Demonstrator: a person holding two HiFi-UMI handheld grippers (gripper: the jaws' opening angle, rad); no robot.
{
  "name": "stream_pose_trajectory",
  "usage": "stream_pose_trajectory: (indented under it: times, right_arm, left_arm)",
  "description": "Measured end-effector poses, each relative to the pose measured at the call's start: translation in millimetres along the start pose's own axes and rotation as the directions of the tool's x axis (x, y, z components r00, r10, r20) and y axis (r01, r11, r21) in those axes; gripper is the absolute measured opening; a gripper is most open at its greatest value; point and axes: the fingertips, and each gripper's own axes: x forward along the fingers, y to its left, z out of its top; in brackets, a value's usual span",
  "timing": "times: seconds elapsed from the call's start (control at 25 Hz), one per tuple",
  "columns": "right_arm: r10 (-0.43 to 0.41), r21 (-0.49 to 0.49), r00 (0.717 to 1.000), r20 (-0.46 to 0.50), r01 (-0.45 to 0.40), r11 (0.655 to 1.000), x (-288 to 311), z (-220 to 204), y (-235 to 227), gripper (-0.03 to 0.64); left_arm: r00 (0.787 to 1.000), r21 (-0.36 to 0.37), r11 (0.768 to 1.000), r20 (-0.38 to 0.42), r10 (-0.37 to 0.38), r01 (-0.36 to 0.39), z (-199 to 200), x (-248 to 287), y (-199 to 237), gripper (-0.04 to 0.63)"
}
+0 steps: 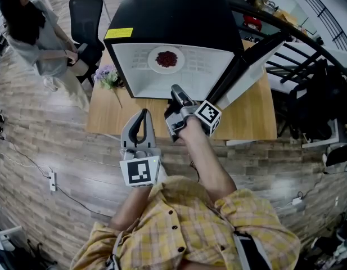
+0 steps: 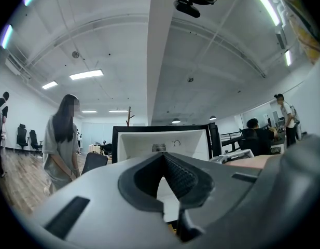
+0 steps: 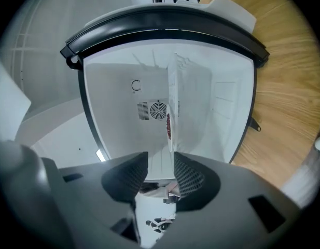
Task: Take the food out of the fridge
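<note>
A black mini fridge (image 1: 173, 16) stands on a wooden table (image 1: 252, 117), its door (image 1: 246, 66) swung open to the right. On its white shelf sits a plate (image 1: 153, 61) of dark red food (image 1: 166, 58). My right gripper (image 1: 177, 90) is level in front of the opening, just short of the shelf, open with nothing between its pads. In the right gripper view the picture is rolled sideways: my right gripper (image 3: 161, 173) faces the shelf edge (image 3: 172, 97), with the food (image 3: 169, 126) beyond. My left gripper (image 1: 143, 114) hangs lower left, shut and holding nothing. In its own view my left gripper (image 2: 162, 157) points at the fridge (image 2: 165, 141).
A person (image 1: 32, 32) stands left of the table beside a black office chair (image 1: 86, 16). Purple flowers (image 1: 107, 76) lie at the table's left corner. A power strip (image 1: 52, 180) and cables lie on the wooden floor. Desks and railings fill the right side.
</note>
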Motion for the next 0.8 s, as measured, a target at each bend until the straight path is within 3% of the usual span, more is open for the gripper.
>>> stream_pose_trajectory:
  times: [0.32,0.52,0.8]
  right_arm:
    - [-0.062,0.019,0.998,0.025,0.062,0.998,26,16,-21,0.199]
    - [-0.074,0.050,0.996,0.051,0.072,0.996,44,24,-24,0.206]
    - [-0.089,0.093,0.994,0.070,0.082,0.992,71,30,-26,0.207]
  left_arm:
    - [1.000,-0.005,1.000,-0.003,-0.004,0.004,-6,4,6,0.008]
    - [0.999,-0.016,1.000,-0.045,-0.007,0.007,-15,4,10,0.008]
    - [1.000,-0.027,1.000,-0.030,0.003,-0.004,-16,2,19,0.008]
